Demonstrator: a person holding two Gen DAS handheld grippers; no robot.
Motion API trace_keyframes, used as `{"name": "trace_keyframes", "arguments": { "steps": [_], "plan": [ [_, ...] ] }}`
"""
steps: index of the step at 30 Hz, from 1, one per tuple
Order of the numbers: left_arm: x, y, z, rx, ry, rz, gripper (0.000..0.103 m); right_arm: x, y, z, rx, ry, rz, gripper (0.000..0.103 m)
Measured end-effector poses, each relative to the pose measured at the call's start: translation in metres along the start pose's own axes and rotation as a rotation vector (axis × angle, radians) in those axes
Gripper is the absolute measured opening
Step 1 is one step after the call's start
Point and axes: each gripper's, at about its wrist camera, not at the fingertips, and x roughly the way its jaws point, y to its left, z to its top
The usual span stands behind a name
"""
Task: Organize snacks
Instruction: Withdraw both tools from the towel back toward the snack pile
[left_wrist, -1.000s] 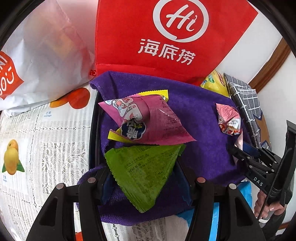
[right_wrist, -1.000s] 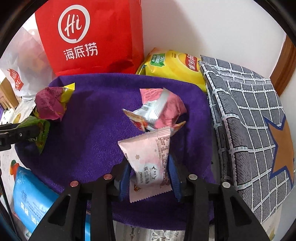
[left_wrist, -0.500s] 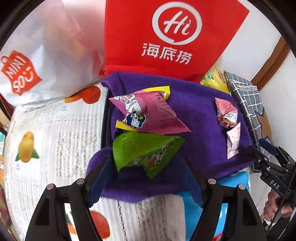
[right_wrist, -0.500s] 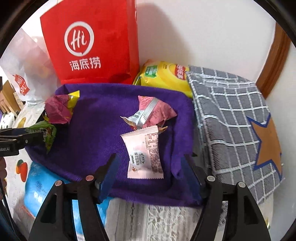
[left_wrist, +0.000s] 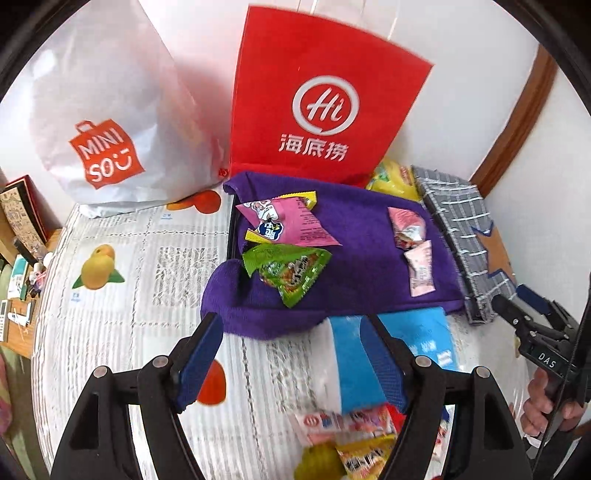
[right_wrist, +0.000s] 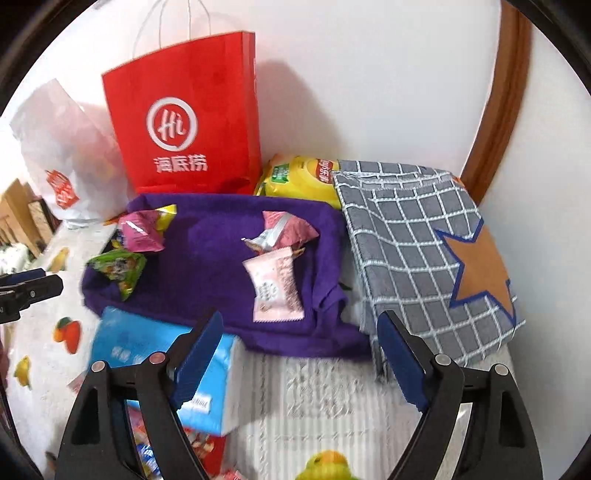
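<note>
A purple cloth (left_wrist: 351, 288) carries several snack packets. A green packet (left_wrist: 291, 269) lies at its near left, just in front of a pink triangular packet (left_wrist: 288, 225). A pale pink packet (right_wrist: 275, 286) rests at the right, below a pink-and-silver one (right_wrist: 284, 230). My left gripper (left_wrist: 291, 332) hangs open and empty, back from the cloth's near edge. My right gripper (right_wrist: 299, 325) has its jaws opening, nothing between them, short of the pale pink packet. It also shows at the right of the left wrist view, the right gripper (left_wrist: 508, 297) held by a hand.
A red paper bag (left_wrist: 321, 110) and a white shopping bag (left_wrist: 103, 122) stand against the wall. A yellow chip bag (right_wrist: 299, 177) and a grey checked cloth (right_wrist: 413, 236) lie to the right. A blue tissue pack (right_wrist: 147, 343) and loose snacks (left_wrist: 351, 435) sit nearer on the fruit-print tablecloth (left_wrist: 129, 295).
The left gripper let go of the green packet and the right let go of the pale pink one. Both packets lie on the purple cloth. Both grippers pulled back and rose.
</note>
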Motion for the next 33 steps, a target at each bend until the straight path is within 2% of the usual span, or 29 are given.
{"name": "trace_keyframes", "arguments": {
  "steps": [5,9,12,15,28,33],
  "plan": [
    [-0.023,-0.004,-0.015,0.001,-0.034,-0.007,0.075,-0.024,-0.003,-0.021,0.005,-0.05,0.002,0.085],
    [-0.039,-0.008,-0.028,0.007,-0.05,-0.026,0.075,-0.036,-0.007,-0.037,0.004,-0.058,-0.028,0.085],
    [-0.05,-0.014,-0.037,0.026,-0.076,0.009,0.075,-0.042,-0.011,-0.049,0.005,-0.044,-0.037,0.085],
    [-0.057,-0.018,-0.044,0.034,-0.075,0.002,0.075,-0.048,-0.02,-0.058,0.044,-0.044,-0.034,0.085],
    [-0.067,-0.026,-0.064,0.029,-0.068,-0.039,0.075,-0.067,-0.023,-0.09,0.017,-0.067,-0.093,0.085],
    [-0.068,-0.022,-0.07,0.021,-0.074,-0.023,0.075,-0.065,-0.028,-0.102,0.034,-0.053,-0.106,0.085]
  ]
}}
